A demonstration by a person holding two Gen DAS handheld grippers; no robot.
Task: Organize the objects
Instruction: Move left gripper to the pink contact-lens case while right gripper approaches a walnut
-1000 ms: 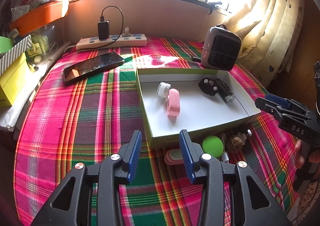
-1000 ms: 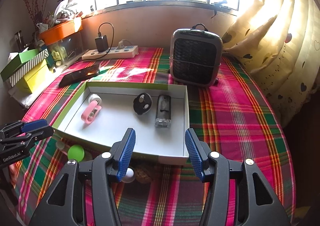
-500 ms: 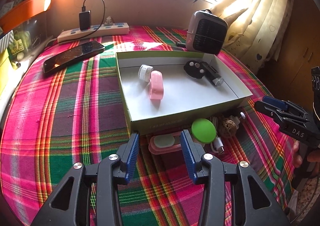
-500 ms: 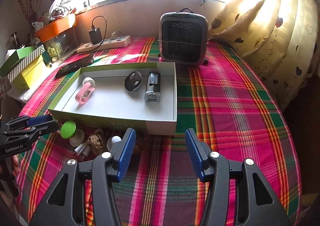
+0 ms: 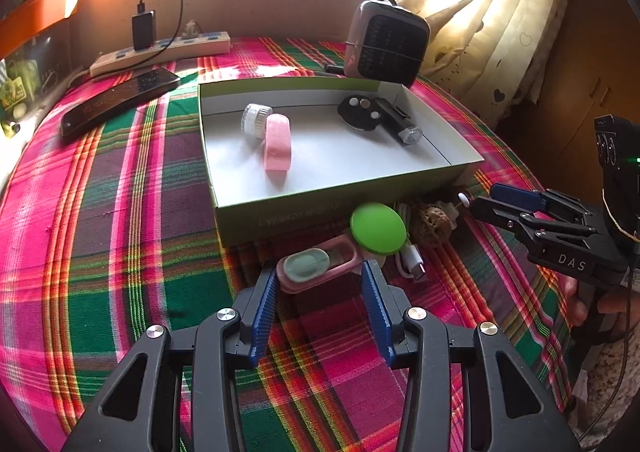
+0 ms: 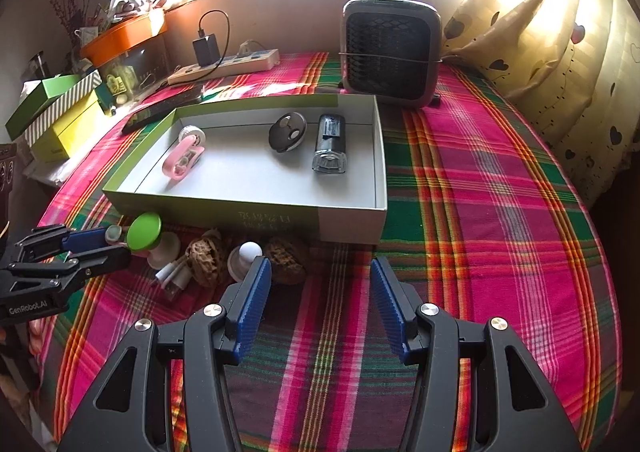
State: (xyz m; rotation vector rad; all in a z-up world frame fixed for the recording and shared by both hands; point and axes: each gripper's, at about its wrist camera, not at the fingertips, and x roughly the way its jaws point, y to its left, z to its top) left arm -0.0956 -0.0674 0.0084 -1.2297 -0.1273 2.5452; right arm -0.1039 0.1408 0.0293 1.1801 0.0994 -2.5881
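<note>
Pink case lies on the plaid cloth just before the box's near wall, touching a green disc. Left gripper straddles it, open, unclamped; right gripper open, empty.

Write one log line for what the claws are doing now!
left claw: open, nearing pink case | right claw: open, empty | box: four items inside

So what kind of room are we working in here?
Most likely a lived-in home room: a plaid-covered table under a curtained window, with a small heater and a power strip by the wall.
</note>
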